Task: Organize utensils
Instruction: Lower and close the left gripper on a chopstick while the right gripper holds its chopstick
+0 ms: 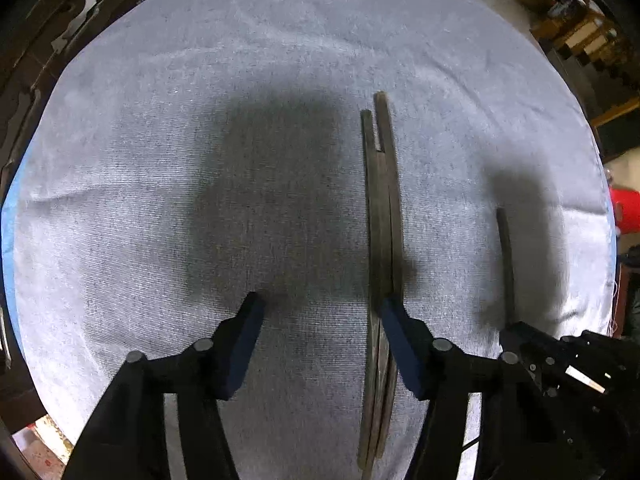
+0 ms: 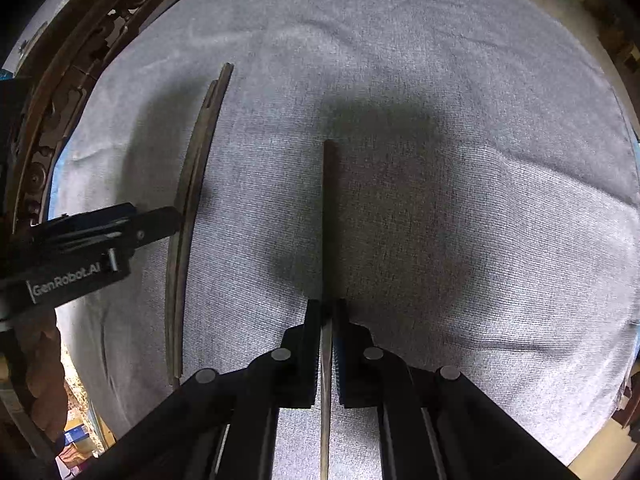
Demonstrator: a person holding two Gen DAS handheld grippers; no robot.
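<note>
Lining up chopsticks on the bench!
My right gripper (image 2: 327, 312) clamps one chopstick (image 2: 329, 216) to join the laid pair (image 1: 382, 216); left gripper (image 1: 322, 312) spread wide, steadying them.

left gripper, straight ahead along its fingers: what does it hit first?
Probably only the grey cloth. The left gripper is open, and nothing lies in the lane between its fingers. The bundle of dark chopsticks runs alongside its right finger, parallel, so it may brush them. Depth is unclear.

Left gripper (image 1: 322, 312): black linkage arms, round grey pivot pins, dark-blue finger pads (image 1: 400, 344). Right gripper (image 2: 327, 312): same build. White "GenRobot.AI" lettering on left body.
</note>
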